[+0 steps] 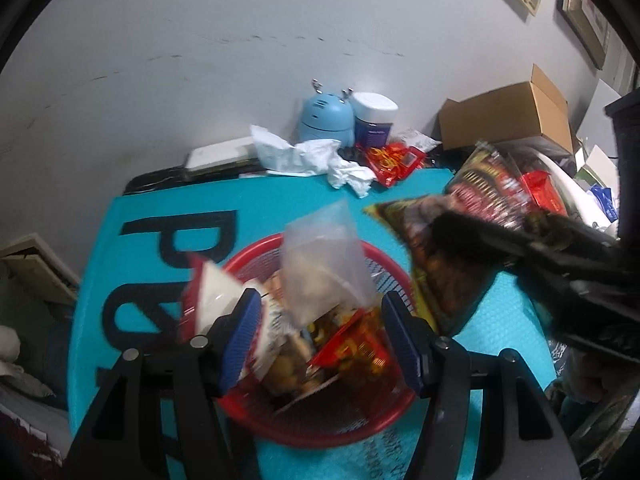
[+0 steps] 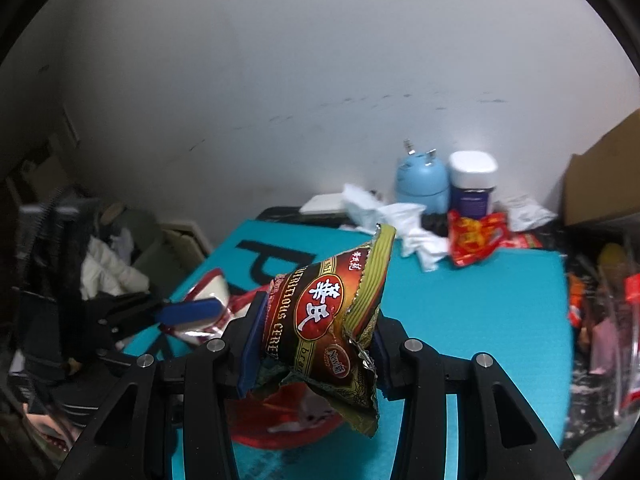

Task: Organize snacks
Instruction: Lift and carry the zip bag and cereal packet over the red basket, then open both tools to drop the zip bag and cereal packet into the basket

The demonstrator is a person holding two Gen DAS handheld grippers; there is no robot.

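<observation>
Turquoise mat [image 1: 280, 204] carries a red basket [image 1: 312, 420] beneath the left gripper [image 1: 320, 332], fingers apart; right gripper [image 2: 316, 328] clamps a cereal packet [image 2: 324, 312].

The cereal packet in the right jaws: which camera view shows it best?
The right wrist view. There the cereal packet fills the centre, pinched between the jaws of the right gripper, and its label is readable. The left wrist view shows the same packet only from the side, blurred and partly hidden by the dark gripper.
</observation>
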